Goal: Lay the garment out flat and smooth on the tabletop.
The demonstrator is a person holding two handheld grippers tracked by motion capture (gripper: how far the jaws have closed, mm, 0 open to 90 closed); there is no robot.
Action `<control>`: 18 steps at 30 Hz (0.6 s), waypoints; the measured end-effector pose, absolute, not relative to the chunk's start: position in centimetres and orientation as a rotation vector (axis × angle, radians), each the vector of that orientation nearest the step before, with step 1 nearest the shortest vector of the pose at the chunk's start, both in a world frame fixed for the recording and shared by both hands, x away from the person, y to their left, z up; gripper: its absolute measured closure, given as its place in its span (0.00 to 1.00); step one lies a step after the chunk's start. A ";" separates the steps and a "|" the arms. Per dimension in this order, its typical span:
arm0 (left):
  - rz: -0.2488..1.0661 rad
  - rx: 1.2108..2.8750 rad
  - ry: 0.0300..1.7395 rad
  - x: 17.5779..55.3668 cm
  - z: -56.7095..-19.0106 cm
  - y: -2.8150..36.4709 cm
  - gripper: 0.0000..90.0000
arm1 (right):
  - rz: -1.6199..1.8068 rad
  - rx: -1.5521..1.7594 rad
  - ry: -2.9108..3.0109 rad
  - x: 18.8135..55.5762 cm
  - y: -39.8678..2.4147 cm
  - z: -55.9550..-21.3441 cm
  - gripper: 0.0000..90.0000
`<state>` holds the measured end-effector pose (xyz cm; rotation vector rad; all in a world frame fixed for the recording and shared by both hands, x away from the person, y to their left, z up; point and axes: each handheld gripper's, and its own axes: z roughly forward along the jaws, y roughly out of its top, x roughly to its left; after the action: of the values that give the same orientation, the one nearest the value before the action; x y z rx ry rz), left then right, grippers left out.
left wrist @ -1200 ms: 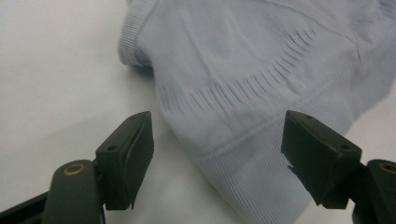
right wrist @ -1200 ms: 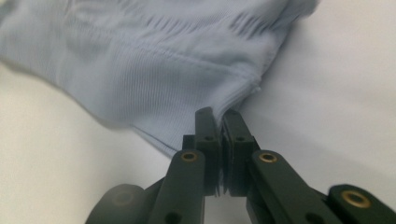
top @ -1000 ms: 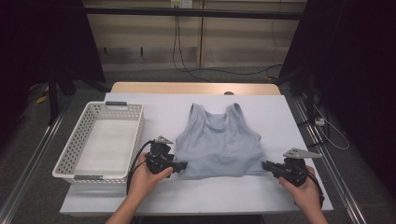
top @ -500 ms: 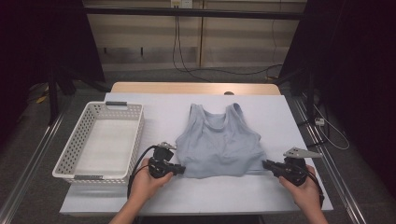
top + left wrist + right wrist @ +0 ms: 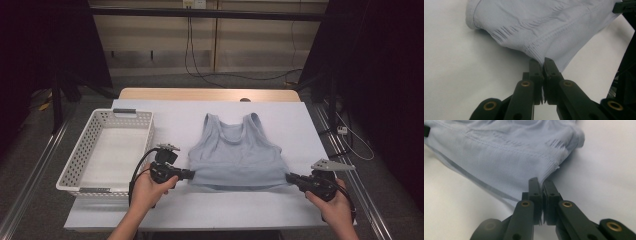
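A pale blue ribbed tank top (image 5: 235,155) lies flat on the white table (image 5: 200,212), straps away from me. My left gripper (image 5: 191,174) is shut on the hem's left corner, and the left gripper view has the fabric (image 5: 544,25) pinched between the jaw tips of that gripper (image 5: 542,62), lifted slightly off the table. My right gripper (image 5: 289,176) is shut on the hem's right corner. In the right gripper view the ribbed hem (image 5: 499,157) runs up from the closed tips of that gripper (image 5: 541,183). The hem is stretched between the two grippers.
A white perforated basket (image 5: 70,170) stands empty at the table's left, close to my left hand. A strip of wooden tabletop (image 5: 210,94) runs along the far edge. Dark curtains and floor cables surround the table.
My left gripper's jaws closed on the hem's left corner and raised it a little. The right gripper has stayed shut on the right corner without moving.
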<state>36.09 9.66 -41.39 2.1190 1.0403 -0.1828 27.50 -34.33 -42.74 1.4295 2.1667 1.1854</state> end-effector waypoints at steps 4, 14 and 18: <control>-0.183 2.143 1.053 36.3 -42.2 9.5 0.92 | 1.139 1.444 2.204 27.5 -34.1 -43.7 0.96; -0.054 2.111 1.067 36.7 -42.2 9.8 0.56 | 1.061 1.438 2.249 27.8 -33.9 -44.5 0.91; -0.014 2.107 1.077 36.9 -42.5 9.1 0.53 | 1.048 1.434 2.267 27.8 -33.7 -44.7 0.84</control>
<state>36.85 9.14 -42.54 2.1065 1.0767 -0.0140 27.80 -33.75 -44.66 1.4344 2.2675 1.0484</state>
